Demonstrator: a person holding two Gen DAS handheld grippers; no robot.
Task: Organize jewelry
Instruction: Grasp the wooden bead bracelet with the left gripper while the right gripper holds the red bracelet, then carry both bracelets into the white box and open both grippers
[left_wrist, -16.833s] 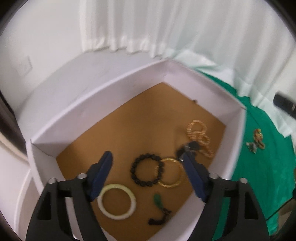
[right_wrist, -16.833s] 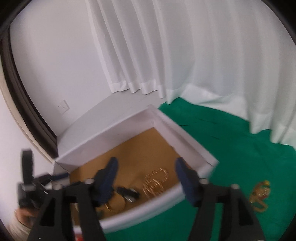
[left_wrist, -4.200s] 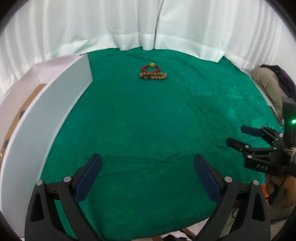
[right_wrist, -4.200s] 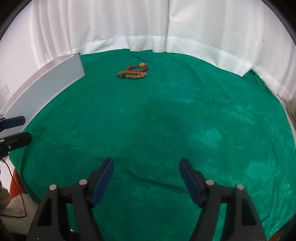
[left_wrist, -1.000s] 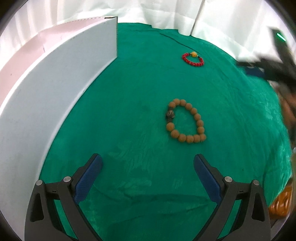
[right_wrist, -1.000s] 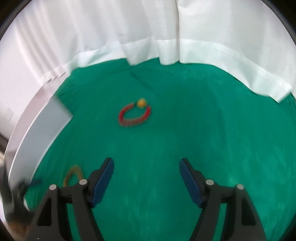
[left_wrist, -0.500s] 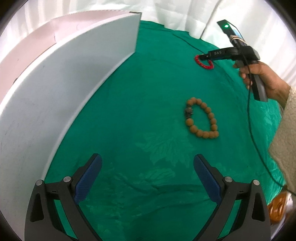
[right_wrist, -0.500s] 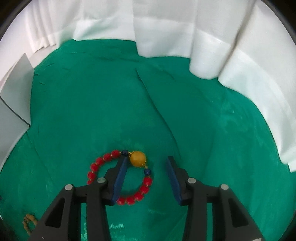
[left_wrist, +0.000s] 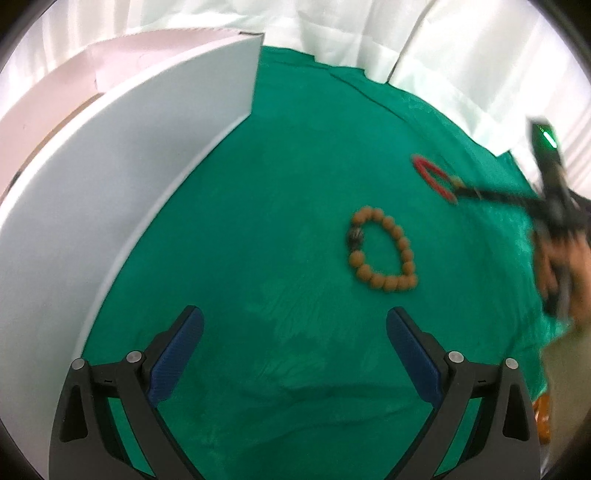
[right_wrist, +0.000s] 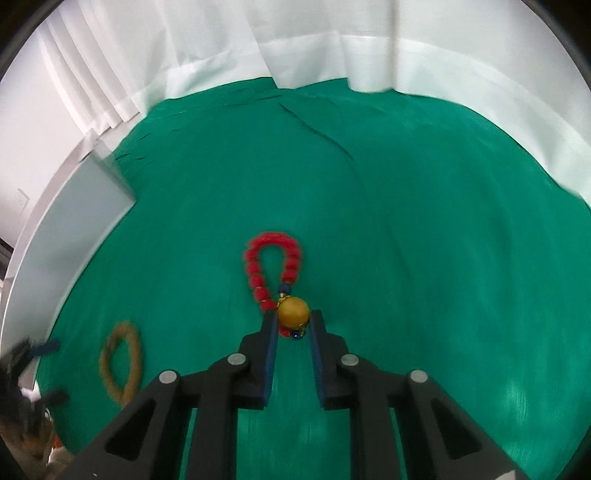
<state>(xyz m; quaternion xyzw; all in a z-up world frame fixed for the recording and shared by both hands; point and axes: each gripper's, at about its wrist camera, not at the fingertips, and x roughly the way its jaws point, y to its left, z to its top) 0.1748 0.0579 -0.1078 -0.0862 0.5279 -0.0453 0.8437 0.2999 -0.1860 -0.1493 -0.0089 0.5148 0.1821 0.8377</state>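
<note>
Red bead bracelet (right_wrist: 271, 266) lies on the green-covered table (right_wrist: 424, 221), the right claw (right_wrist: 292, 325) just closed onto its yellow bead (right_wrist: 293, 312), so next comes lifting toward the white box (left_wrist: 110, 177), while the left claw (left_wrist: 295, 347) gapes empty near the brown bracelet (left_wrist: 382, 254).

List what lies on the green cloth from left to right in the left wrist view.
White box wall → brown bead bracelet → red bead bracelet → right gripper, its jaws just closing on the red one.

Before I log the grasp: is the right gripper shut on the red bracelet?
Shut on it: the right gripper has just been closing, pads against the red bracelet at its yellow bead.
</note>
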